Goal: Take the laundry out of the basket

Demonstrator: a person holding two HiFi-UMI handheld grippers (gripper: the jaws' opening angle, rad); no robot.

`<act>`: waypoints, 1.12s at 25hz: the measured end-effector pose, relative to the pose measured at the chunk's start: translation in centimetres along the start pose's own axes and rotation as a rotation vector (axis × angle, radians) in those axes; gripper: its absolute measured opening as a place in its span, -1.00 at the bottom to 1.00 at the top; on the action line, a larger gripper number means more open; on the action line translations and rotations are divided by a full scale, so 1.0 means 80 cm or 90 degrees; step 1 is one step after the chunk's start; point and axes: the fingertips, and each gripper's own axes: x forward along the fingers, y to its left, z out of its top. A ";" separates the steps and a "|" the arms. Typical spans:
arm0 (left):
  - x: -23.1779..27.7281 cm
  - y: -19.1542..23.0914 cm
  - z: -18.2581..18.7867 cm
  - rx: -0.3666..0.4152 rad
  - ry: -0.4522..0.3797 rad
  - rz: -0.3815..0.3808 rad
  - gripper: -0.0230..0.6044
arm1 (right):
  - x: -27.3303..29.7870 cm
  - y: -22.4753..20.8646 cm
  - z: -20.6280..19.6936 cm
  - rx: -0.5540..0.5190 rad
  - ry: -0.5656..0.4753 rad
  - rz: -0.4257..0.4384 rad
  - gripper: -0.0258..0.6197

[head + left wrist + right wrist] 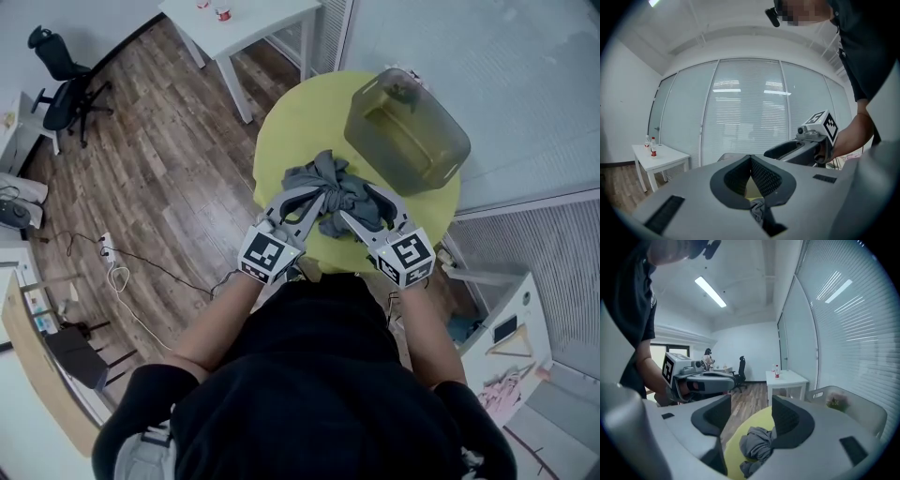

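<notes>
A crumpled grey garment (342,192) lies in a heap on the round yellow table (300,122), in front of the translucent olive laundry basket (405,131). My left gripper (319,194) is shut on a fold of it at the heap's left top. In the left gripper view the jaws (751,161) meet, and a strand of grey cloth (758,208) hangs pinched beneath them. My right gripper (356,202) stands open over the heap's right side. In the right gripper view its jaws (751,404) are apart, with the garment (757,441) low between them against the right finger and the basket (843,401) beyond.
A white side table (248,28) with small bottles (222,12) stands beyond the yellow table. An office chair (61,84) and floor cables (112,267) are on the left. A glass wall with blinds (487,56) runs behind the basket. A white stand (511,342) is at lower right.
</notes>
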 end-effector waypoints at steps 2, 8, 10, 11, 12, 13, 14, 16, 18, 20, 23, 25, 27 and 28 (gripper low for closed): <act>0.000 -0.004 0.003 0.002 -0.002 -0.008 -0.91 | -0.007 0.002 0.014 0.008 -0.042 -0.004 -0.15; 0.008 -0.015 0.014 0.007 -0.012 -0.026 -0.91 | -0.019 0.008 0.043 -0.029 -0.119 -0.033 -0.69; 0.010 -0.019 0.017 0.006 -0.020 -0.032 -0.91 | -0.022 0.008 0.047 -0.034 -0.131 -0.042 -0.79; 0.010 -0.021 0.019 0.007 -0.020 -0.034 -0.91 | -0.023 0.008 0.048 -0.032 -0.136 -0.045 -0.82; 0.011 -0.021 0.022 0.008 -0.019 -0.035 -0.91 | -0.023 0.007 0.048 -0.027 -0.141 -0.047 -0.84; 0.012 -0.022 0.023 0.008 -0.018 -0.036 -0.91 | -0.024 0.006 0.048 -0.021 -0.146 -0.048 -0.84; 0.012 -0.022 0.023 0.007 -0.019 -0.038 -0.91 | -0.024 0.005 0.048 -0.018 -0.148 -0.046 -0.85; 0.015 -0.025 0.024 0.004 -0.025 -0.046 -0.91 | -0.024 0.003 0.047 -0.014 -0.149 -0.042 -0.85; 0.017 -0.028 0.027 0.004 -0.030 -0.053 -0.91 | -0.026 0.001 0.048 -0.016 -0.148 -0.039 -0.85; 0.018 -0.028 0.028 0.006 -0.030 -0.053 -0.91 | -0.026 0.000 0.050 -0.014 -0.150 -0.037 -0.85; 0.019 -0.028 0.027 0.006 -0.028 -0.048 -0.91 | -0.027 -0.001 0.050 -0.009 -0.154 -0.034 -0.85; 0.021 -0.028 0.026 0.006 -0.028 -0.045 -0.91 | -0.029 -0.002 0.050 -0.009 -0.156 -0.034 -0.85; 0.023 -0.027 0.028 0.006 -0.029 -0.043 -0.91 | -0.029 -0.006 0.052 -0.007 -0.160 -0.036 -0.85; 0.024 -0.027 0.029 0.006 -0.029 -0.043 -0.91 | -0.029 -0.007 0.052 -0.005 -0.161 -0.036 -0.85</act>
